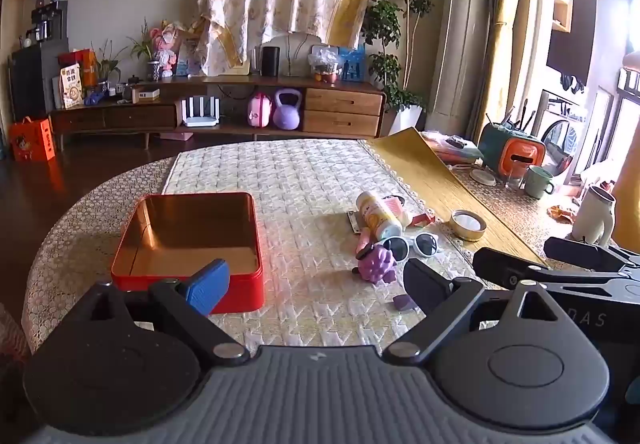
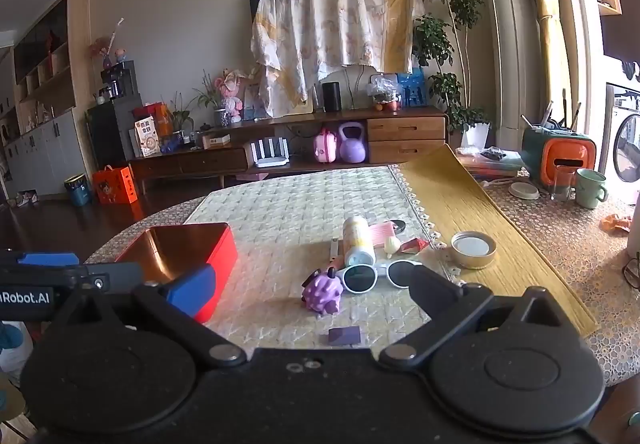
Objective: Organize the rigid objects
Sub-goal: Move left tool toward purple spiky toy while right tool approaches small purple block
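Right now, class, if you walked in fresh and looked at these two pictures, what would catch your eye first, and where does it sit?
The red tin stands out first, open and empty on the left of the quilted table mat. To its right lies a small jumble: white sunglasses, a purple toy and a toppled white bottle. Behind, a patterned sheet drapes something above the wooden cabinet.
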Tool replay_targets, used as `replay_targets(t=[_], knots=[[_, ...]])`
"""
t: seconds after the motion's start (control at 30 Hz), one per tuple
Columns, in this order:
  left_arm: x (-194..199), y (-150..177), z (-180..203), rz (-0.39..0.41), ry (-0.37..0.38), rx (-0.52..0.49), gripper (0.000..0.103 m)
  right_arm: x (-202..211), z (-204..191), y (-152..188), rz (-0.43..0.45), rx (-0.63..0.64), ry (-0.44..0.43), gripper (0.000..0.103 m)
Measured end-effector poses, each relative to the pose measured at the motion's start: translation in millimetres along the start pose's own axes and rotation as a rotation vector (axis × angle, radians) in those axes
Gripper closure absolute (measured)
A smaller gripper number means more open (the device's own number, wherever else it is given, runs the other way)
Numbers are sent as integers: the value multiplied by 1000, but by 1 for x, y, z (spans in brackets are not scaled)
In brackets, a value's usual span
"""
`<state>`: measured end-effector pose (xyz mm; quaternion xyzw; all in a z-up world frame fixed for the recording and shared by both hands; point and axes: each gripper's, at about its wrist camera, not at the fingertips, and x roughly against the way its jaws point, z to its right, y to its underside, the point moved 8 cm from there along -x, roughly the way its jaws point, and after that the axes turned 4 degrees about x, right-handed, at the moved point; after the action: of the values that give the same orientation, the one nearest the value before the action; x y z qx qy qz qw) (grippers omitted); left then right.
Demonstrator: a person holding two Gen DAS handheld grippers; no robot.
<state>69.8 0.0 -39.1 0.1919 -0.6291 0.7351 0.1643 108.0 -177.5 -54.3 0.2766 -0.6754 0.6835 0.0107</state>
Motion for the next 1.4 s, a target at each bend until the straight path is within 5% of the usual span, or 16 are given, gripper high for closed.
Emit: replay_targets(t=[0.47,1.4], knots=[[-11,8,2,-67,0,25,9,1,0,-2,-23,-15,-22,0],[-15,8,3,-79,-4,36,9,-4,5,6,-42,11,-63,0]])
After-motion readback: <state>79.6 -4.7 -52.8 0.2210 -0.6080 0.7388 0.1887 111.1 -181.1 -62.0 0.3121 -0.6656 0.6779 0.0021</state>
